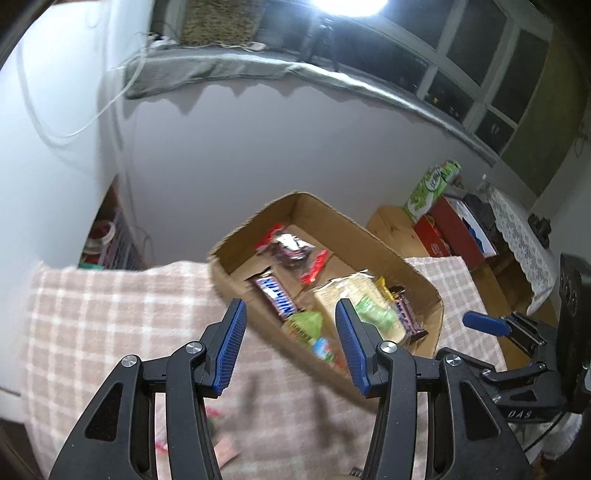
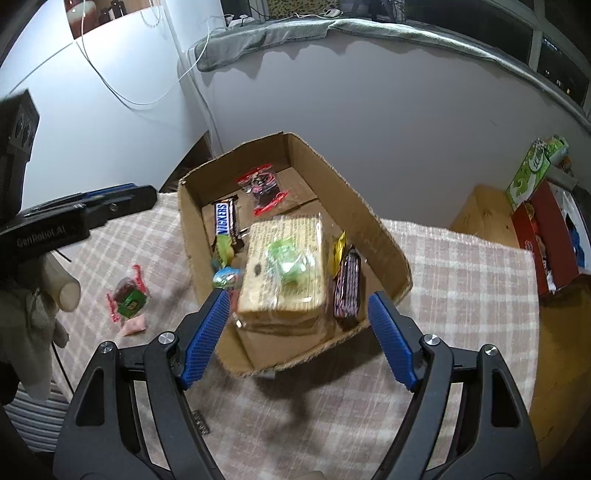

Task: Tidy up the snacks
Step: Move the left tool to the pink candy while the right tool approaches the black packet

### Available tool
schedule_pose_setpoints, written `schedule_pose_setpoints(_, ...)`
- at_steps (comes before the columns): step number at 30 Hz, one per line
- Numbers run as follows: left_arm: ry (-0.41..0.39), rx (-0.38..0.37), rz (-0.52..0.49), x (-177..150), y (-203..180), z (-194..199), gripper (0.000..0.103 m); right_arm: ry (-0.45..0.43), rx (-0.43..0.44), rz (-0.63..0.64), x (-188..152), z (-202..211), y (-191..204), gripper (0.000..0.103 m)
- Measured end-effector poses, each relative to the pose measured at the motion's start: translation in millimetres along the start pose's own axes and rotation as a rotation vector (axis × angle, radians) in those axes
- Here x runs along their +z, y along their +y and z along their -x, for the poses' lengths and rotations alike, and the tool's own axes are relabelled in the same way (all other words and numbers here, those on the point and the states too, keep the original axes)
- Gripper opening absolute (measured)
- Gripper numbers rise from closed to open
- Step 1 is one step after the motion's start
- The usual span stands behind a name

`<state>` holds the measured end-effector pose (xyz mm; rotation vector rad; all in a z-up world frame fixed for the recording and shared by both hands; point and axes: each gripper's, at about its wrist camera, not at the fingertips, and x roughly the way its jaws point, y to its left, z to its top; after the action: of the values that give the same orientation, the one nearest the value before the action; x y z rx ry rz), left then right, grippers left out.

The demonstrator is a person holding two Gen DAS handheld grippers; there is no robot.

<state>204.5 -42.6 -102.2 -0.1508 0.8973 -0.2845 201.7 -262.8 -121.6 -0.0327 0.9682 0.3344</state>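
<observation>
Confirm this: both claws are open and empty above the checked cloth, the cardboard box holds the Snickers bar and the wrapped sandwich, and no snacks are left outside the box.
One part is wrong. Snacks remain outside the cardboard box: the right wrist view shows small wrapped candies on the checked cloth, left of the box. The rest holds: left claw and right claw open and empty, Snickers bar and wrapped sandwich inside.

The left wrist camera sat above the left claw (image 1: 290, 345), looking forward and down over the checked cloth of the counter (image 1: 110, 314) from the near left of the cardboard box (image 1: 369, 236), close to its near corner, with the right claw (image 1: 480, 321) at its right edge. The right wrist camera looked along the right claw (image 2: 297, 332) from above the box's (image 2: 332, 173) near end, close over it, with the left claw (image 2: 122, 199) entering at its left. Both views shared the box with its snacks, the cloth, the white wall (image 1: 295, 140) and the windowsill (image 2: 406, 33) behind.
</observation>
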Motion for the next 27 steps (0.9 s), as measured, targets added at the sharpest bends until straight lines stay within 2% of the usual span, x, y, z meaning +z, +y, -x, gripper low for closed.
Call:
schedule_pose_setpoints(14,-0.002,0.116,0.178,-70.5,77.1,73.5,0.049,0.01,0.054,-0.034,-40.7,30.2,13.7,0.08)
schedule_pose_setpoints(19,0.018,0.126,0.203,-95.3,83.4,83.4,0.049,0.027,0.069,-0.042,-57.0,35.2,20.2,0.08)
schedule_pose_setpoints(27,0.053,0.099,0.217,-122.9,83.5,81.4,0.049,0.103,0.117,-0.058,-89.8,25.9,37.3,0.08)
